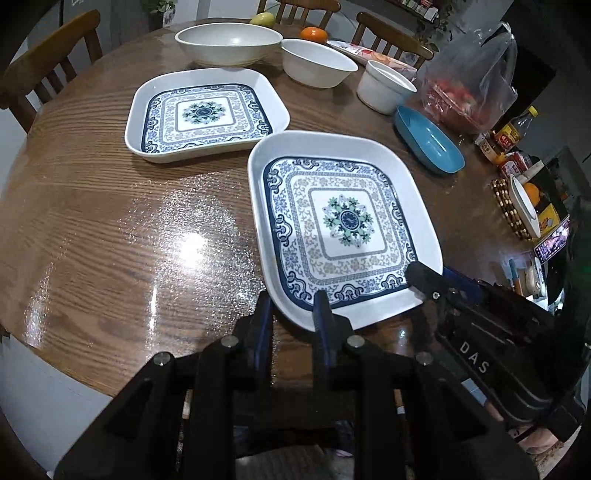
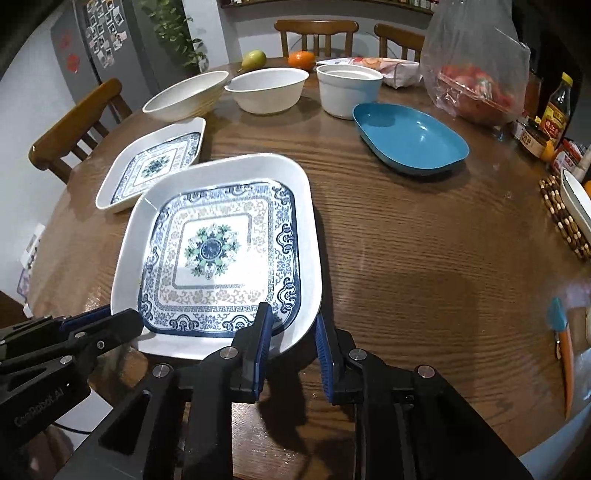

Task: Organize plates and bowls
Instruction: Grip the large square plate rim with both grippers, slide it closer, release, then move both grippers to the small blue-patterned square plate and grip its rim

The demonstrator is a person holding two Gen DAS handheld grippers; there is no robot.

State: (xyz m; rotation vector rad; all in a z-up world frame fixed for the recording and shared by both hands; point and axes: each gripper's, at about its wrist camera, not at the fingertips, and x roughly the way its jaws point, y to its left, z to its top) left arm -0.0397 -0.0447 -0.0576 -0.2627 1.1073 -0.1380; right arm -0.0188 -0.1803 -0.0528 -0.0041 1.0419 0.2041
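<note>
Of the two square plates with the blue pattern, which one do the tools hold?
The nearer patterned plate, gripped at its near rim by both tools. The other patterned plate lies farther away, beside the white bowls, untouched.

round wooden table shining under overhead light, wooden chairs around it, grey fridge with photos, pale wall behind.

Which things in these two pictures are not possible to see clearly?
- Near patterned plate: underside hidden in both views; whether it rests on the table is unclear.
- Far patterned plate: right wrist view, near corner covered by the near plate.
- Bottle label: too small.
- Bag contents: blurred by plastic.
</note>
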